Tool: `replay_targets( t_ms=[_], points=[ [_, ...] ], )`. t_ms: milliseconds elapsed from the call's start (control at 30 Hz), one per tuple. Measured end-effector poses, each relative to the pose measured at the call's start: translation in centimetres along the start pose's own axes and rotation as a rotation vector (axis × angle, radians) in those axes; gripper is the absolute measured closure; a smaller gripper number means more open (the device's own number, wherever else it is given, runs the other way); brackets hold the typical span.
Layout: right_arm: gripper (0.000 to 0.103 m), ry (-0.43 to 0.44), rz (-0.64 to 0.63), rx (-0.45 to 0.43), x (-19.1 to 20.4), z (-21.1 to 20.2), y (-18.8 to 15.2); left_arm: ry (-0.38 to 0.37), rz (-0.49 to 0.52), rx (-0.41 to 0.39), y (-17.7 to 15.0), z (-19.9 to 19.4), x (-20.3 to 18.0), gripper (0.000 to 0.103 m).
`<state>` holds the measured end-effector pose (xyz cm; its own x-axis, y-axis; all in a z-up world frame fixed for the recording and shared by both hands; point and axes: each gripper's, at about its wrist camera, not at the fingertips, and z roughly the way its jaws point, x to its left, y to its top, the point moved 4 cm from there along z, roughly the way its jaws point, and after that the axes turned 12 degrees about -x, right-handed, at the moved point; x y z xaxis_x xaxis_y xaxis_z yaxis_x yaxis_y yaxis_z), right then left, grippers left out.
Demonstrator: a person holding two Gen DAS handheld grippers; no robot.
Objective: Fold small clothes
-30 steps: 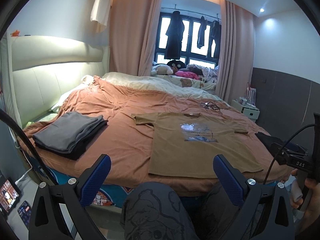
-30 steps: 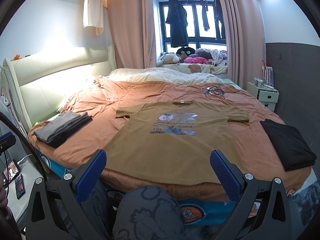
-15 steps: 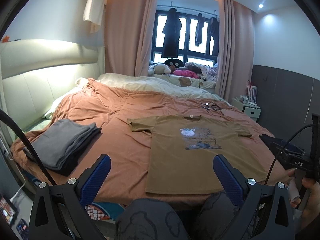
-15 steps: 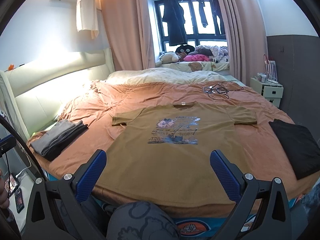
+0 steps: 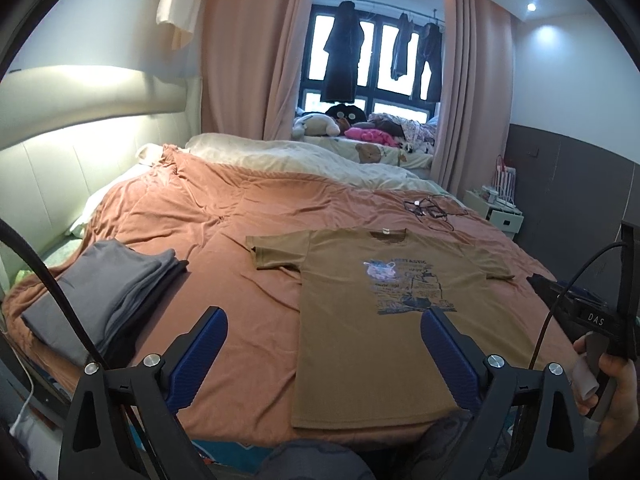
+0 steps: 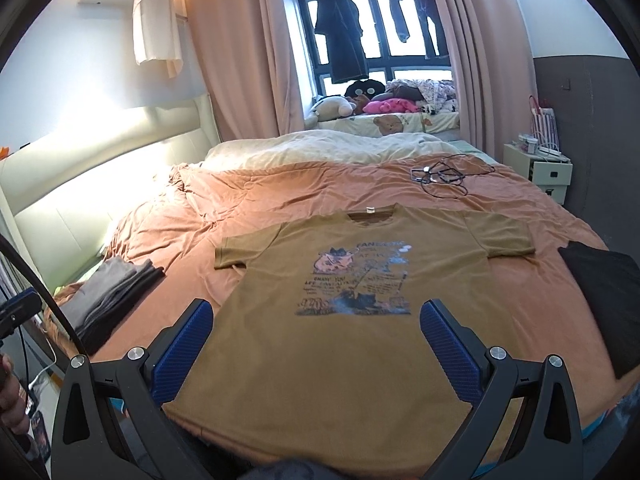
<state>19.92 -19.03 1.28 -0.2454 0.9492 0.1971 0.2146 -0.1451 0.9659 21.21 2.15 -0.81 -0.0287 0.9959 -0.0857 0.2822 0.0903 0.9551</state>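
A brown T-shirt point(image 5: 360, 344) point(image 6: 352, 344) with a blue print lies flat, front up, on the orange bedspread point(image 5: 248, 232) point(image 6: 280, 192), collar pointing away from me. My left gripper point(image 5: 324, 320) hovers open over the shirt's lower left side and the bedspread, holding nothing. Over the shirt's lower half my right gripper point(image 6: 316, 316) stands open and empty too. The right gripper's handle point(image 5: 592, 320) and a hand show at the right edge of the left wrist view.
A stack of folded grey clothes point(image 5: 100, 300) point(image 6: 108, 296) sits at the bed's left edge. A folded black garment point(image 6: 604, 300) lies to the right of the shirt. Tangled cables point(image 6: 440, 178) rest beyond the collar. A white nightstand point(image 6: 540, 172) stands at the right wall.
Both grippers have moved forward and lower toward the bed, so the T-shirt looms larger. Both stay open; the clothes have not shifted.
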Motion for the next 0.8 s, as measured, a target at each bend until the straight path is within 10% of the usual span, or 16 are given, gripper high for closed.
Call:
replay_targets(
  t_ms=[800],
  points=[
    [0.007,0.042,0.114,0.118,2.2,17.1,-0.5,0.01,-0.104,0.124,1.2,14.0,7.1,0.029]
  ],
)
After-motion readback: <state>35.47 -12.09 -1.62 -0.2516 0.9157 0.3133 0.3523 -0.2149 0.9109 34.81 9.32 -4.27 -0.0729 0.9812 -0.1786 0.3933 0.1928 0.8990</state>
